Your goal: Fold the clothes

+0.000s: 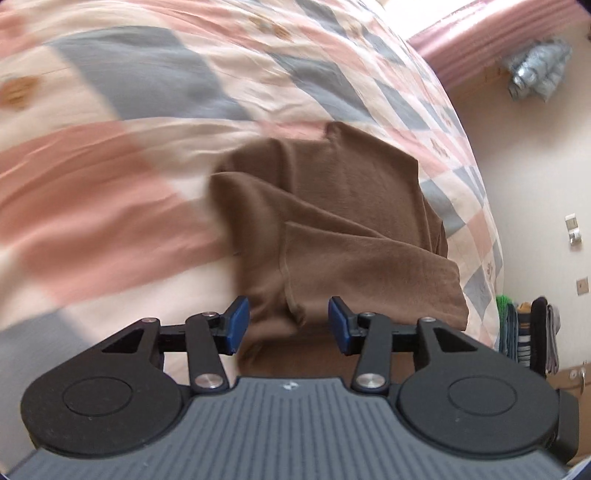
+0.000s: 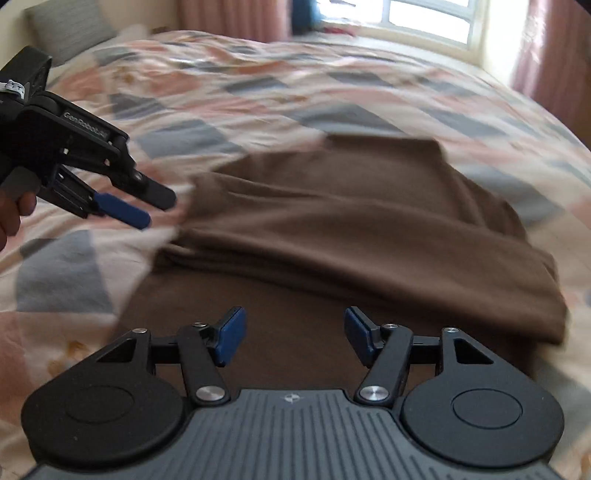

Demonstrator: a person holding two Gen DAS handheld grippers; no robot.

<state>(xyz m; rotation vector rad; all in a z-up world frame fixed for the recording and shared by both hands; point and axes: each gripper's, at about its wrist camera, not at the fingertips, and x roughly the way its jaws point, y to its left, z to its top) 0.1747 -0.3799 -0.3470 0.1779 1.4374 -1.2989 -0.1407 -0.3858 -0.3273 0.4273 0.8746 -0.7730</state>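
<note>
A brown garment lies partly folded on a patchwork quilt, with a sleeve laid across its body. My left gripper hovers open over the garment's near edge, nothing between its blue pads. In the right wrist view the same brown garment spreads ahead, folded into layers. My right gripper is open above the garment's near part and holds nothing. The left gripper also shows at the left of that view, held by a hand, its fingers apart just beside the garment's left edge.
The bed's quilt of pink, grey and cream squares fills most of both views. A window with pink curtains stands beyond the bed. A grey pillow lies at the far left. Clutter sits by the wall right of the bed.
</note>
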